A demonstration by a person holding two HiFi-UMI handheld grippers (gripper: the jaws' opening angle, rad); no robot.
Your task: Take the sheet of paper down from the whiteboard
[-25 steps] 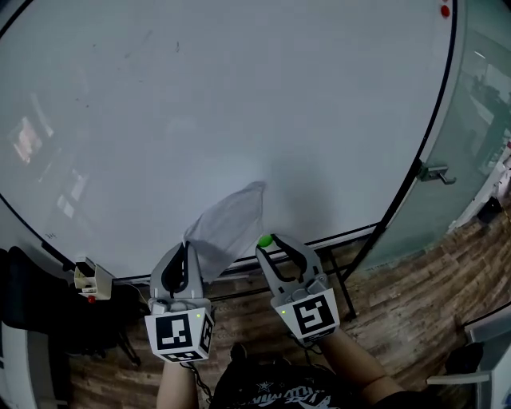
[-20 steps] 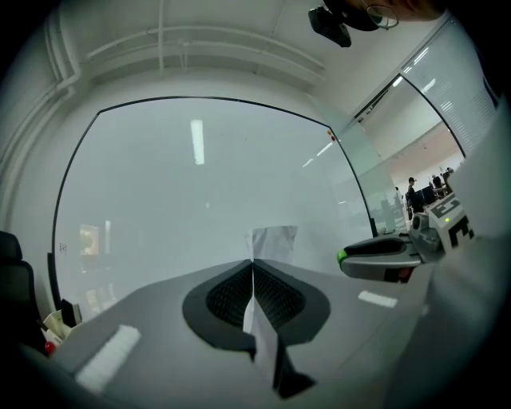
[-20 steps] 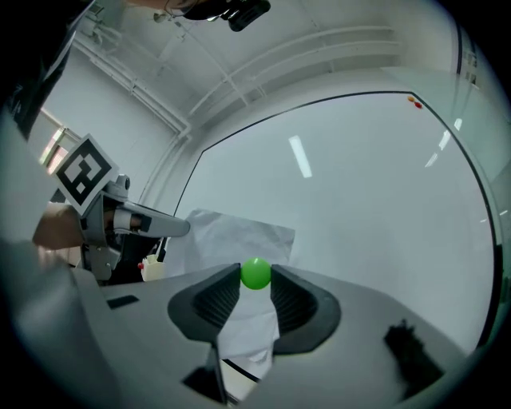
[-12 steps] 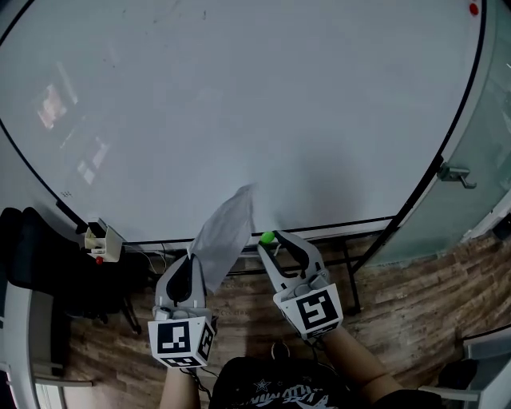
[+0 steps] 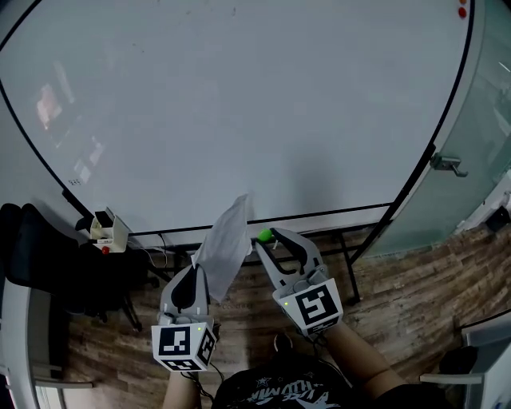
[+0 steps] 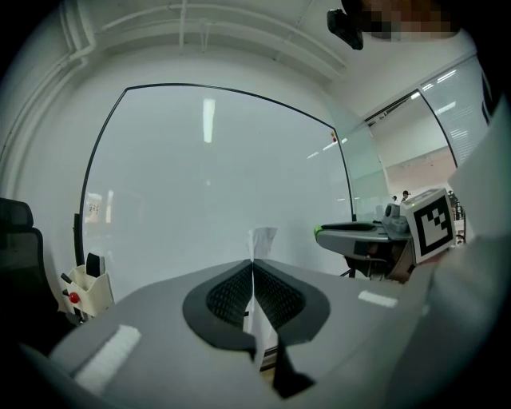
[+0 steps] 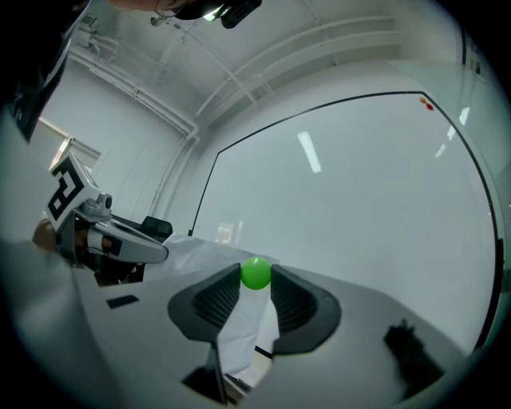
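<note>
The whiteboard (image 5: pixel 239 104) fills the top of the head view and is bare where the sheet hung. The sheet of paper (image 5: pixel 225 244) hangs free in front of the board's lower edge, with my left gripper (image 5: pixel 196 272) shut on its lower end. The left gripper view shows the paper (image 6: pixel 262 240) edge-on, pinched between the closed pads (image 6: pixel 231 291). Just right of it, my right gripper (image 5: pixel 267 237) is shut on a small green round magnet (image 5: pixel 264 236). The right gripper view shows the magnet (image 7: pixel 255 273) clamped at the jaw tips, with the paper (image 7: pixel 247 327) behind and below.
A marker holder (image 5: pixel 106 230) sits at the board's lower left above a black chair (image 5: pixel 32 264). Red magnets (image 5: pixel 461 9) stick to the board's top right. A glass door with a handle (image 5: pixel 445 164) stands at the right. The stand's legs (image 5: pixel 343 264) rest on a wooden floor.
Both grippers drew back from the board and sank a little, the paper coming along in the left one. The green magnet stayed in the right jaws.
</note>
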